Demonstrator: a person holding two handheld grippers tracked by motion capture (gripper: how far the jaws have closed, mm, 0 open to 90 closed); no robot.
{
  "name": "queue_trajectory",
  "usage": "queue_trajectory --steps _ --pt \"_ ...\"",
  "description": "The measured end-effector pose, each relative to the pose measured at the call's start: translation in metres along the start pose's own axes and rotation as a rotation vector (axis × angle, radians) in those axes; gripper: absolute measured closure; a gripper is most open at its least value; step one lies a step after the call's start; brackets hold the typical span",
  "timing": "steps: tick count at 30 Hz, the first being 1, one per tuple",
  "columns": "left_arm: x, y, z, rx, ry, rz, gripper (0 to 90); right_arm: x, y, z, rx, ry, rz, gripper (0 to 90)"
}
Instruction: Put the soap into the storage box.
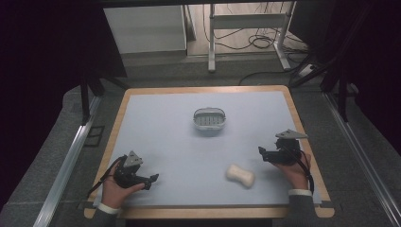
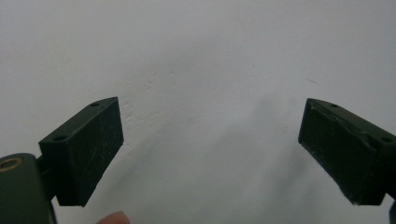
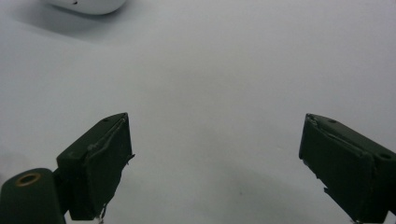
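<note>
Looking down from the high view, I noted the pale bone-shaped piece (image 1: 240, 175) lying on the surface (image 1: 165, 127), near the right hand-held gripper (image 1: 261, 152) and well apart from the left hand-held gripper (image 1: 153, 180); a small basket (image 1: 209, 119) sat farther back. Left gripper view: jaws wide apart, empty. Right gripper view: likewise, basket edge (image 3: 88, 5) top left.

The high view is dim and slightly soft, its outer edges sunk in black — only the pale table (image 1: 165, 123) catches even light. Both gripper views are grainy, with faint, diffuse shadows on the surface — no glare.
</note>
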State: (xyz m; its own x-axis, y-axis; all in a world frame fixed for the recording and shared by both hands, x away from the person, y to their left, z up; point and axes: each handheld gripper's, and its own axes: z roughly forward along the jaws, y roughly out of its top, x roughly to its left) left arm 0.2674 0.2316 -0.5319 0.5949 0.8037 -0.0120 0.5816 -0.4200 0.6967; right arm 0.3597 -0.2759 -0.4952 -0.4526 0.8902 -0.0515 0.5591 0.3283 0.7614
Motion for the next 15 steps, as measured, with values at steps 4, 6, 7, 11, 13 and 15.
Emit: queue_trajectory --steps 4,6,7,11,13,15 --pt "0.0002 0.0000 0.0007 0.001 0.002 0.001 7.0 0.0002 -0.0012 0.0011 0.025 0.014 -0.030 11.5" --pt "-0.0003 0.0001 0.0009 0.001 -0.007 0.001 7.0 0.0007 -0.0015 0.0015 0.034 0.028 -0.041 11.5" --pt "-0.0005 0.0001 0.0007 -0.001 -0.010 0.000 7.0 0.0011 -0.0016 0.0015 0.036 0.029 -0.048 11.5" --pt "0.0002 0.0000 -0.0011 -0.005 -0.006 0.000 7.1 -0.0002 -0.0025 0.0013 0.043 0.028 -0.045 12.7" --pt "0.0006 0.0001 -0.0023 -0.011 -0.006 -0.005 7.2 -0.0008 -0.0028 0.0011 0.048 0.031 -0.039 13.5" --pt "0.0009 0.0001 -0.0031 -0.014 -0.006 -0.006 7.2 -0.0021 -0.0039 0.0015 0.053 0.036 -0.024 13.6"
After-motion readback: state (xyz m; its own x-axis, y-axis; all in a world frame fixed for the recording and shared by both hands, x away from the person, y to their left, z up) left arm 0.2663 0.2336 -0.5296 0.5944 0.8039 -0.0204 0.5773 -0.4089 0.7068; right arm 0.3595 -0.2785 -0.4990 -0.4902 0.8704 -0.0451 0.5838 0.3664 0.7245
